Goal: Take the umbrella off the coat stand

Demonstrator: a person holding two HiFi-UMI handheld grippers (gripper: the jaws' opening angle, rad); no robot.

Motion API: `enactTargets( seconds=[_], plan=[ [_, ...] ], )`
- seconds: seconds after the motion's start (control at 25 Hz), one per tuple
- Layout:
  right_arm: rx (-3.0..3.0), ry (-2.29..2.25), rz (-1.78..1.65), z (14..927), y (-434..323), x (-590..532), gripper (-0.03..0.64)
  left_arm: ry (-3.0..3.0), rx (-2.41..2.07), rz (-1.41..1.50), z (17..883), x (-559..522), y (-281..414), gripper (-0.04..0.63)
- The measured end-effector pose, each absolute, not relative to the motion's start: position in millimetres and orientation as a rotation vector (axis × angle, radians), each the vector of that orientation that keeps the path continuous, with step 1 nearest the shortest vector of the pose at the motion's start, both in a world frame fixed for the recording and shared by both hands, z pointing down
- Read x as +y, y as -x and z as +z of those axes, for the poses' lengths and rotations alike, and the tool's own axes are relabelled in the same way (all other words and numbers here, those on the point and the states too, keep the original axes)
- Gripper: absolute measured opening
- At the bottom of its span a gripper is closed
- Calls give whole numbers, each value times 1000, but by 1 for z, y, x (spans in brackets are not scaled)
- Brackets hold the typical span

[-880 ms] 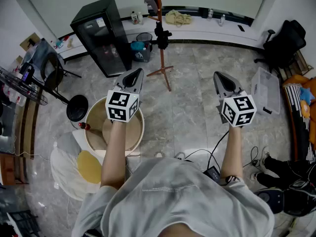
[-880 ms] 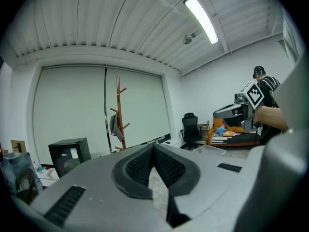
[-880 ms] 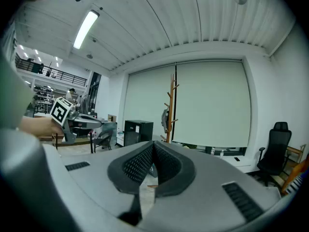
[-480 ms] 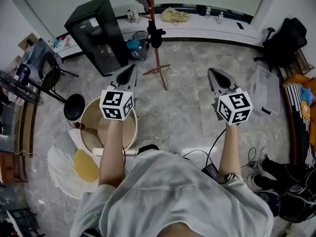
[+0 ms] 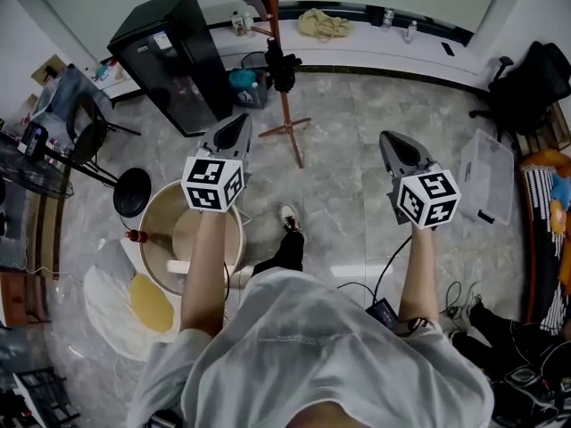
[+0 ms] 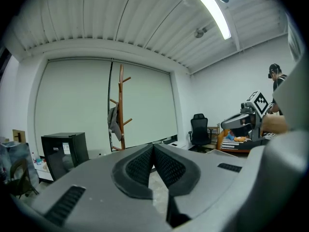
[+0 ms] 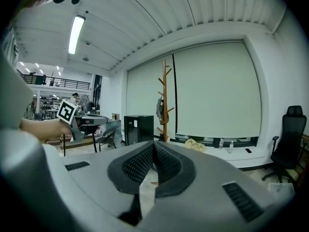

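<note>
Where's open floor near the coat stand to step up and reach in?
Bare tiles lie right of the coat stand, out to the clear plastic box. Its left side is crowded: bin and black cabinet close by, the round tub nearer you.

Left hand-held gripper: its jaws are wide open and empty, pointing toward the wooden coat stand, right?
Not quite: the left gripper view shows the left hand-held gripper with jaws shut, not wide open. It is empty and points toward the wooden coat stand.
</note>
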State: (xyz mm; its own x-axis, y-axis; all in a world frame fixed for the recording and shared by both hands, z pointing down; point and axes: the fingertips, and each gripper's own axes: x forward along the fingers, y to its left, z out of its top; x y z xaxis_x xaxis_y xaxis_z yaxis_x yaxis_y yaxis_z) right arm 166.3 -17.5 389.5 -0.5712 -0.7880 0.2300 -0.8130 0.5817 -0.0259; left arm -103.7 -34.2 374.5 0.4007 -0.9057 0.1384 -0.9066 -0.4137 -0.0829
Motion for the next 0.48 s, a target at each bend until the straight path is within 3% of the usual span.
enactTargets(
  seconds=[0.48],
  plan=[
    [-2620,-1282,230,393,-113,-224,21,-2531,-1660,384,430,-252,163,18]
  ],
)
